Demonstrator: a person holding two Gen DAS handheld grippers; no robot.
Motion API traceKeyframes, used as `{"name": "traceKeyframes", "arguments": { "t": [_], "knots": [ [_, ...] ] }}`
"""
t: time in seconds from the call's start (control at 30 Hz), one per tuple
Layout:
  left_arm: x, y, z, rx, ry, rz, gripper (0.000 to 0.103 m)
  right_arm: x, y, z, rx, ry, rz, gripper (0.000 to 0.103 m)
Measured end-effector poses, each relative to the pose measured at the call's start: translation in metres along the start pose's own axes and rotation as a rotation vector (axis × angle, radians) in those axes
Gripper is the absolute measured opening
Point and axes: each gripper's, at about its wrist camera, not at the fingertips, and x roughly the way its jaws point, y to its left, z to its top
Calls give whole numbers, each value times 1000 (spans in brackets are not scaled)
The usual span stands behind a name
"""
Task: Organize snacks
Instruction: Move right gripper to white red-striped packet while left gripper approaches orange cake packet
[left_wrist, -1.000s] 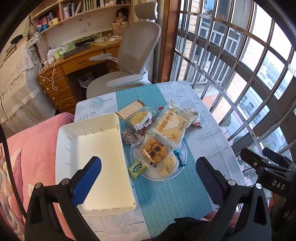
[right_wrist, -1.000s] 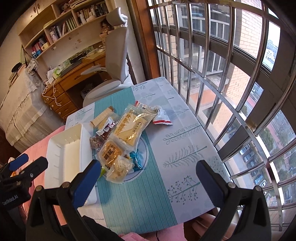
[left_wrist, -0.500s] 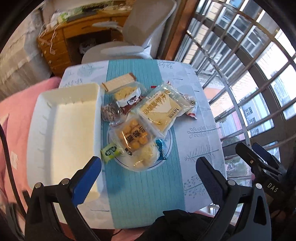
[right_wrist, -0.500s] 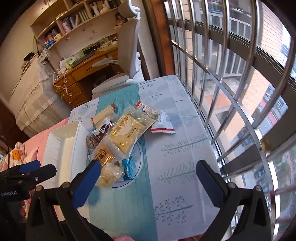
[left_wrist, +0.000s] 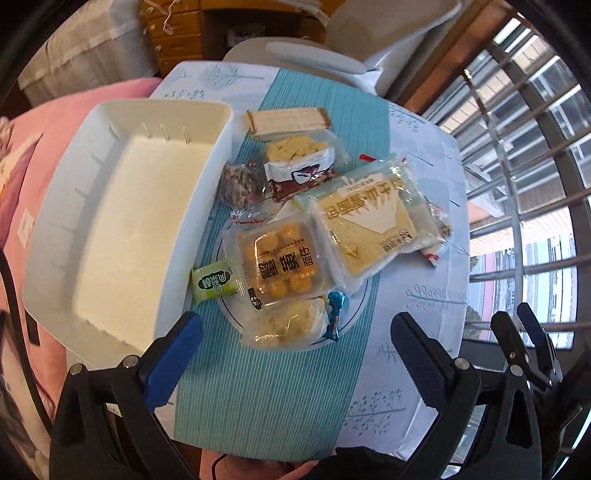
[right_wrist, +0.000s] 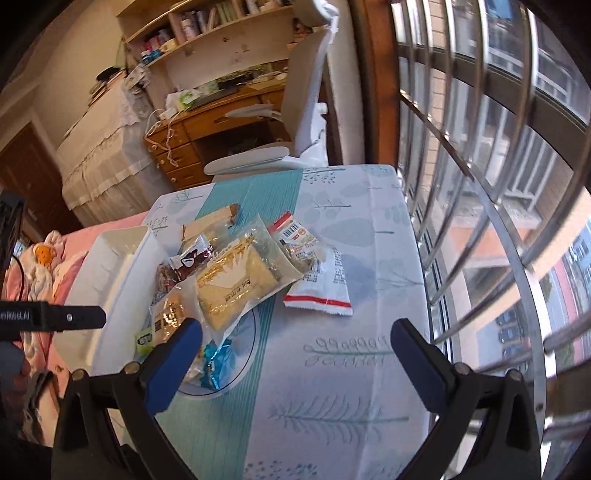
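1. Left gripper (left_wrist: 295, 343) hangs above the near edge of the snack heap, fingers wide, holding nothing. Right gripper (right_wrist: 295, 354) hangs over bare cloth on the window side, fingers also wide & empty.
2. Snacks are all on the surface, none in the white tray (left_wrist: 66, 206), which sits just left of the heap w/ its near corner past the surface edge, over the pink bedding (left_wrist: 44, 122). Risk: a push on that end could tip or slide the tray off.
3. Heap is stacked: big yellow bread pack (left_wrist: 365, 229) overlaps the orange-bun pack (left_wrist: 280, 266), which lies over a clear pack of pale buns (left_wrist: 284, 325). Grabbing a lower one first prob drags the ones on top & scatters them.
4. Wrappers look slick & puffy; a pinch on a film edge could slip, or crush the soft buns if closed hard.
5. Small items, green candy (left_wrist: 212, 282) & blue candy (left_wrist: 334, 314), lie flat, touching the bigger packs; fingers may scrape the cloth or snag the runner instead.
6. White-red sachet (right_wrist: 325, 284) lies nearest the window side; a careless sweep by the right gripper could knock it toward that edge.
7. Both tools close together over one heap: collision likely if both reach in at once.
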Motion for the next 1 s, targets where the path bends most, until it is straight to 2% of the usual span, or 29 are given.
{"name": "traceKeyframes", "arguments": {
  "t": [0.17,0.37,0.67,0.83,1.0],
  "knots": [
    [33,1,12,-68,56,46,101,32,-2,4,-67,-3,-8,102],
    [63,5,25,-116,98,50,101,74,-3,2,-151,25,-52,101],
    [104,16,39,-171,155,84,101,130,-1,-8,-281,56,-175,91],
    [124,22,43,-179,178,90,100,146,1,-9,-327,33,-183,89],
    [141,27,46,-192,187,69,99,157,5,-5,-355,19,-190,81]
  ]
}}
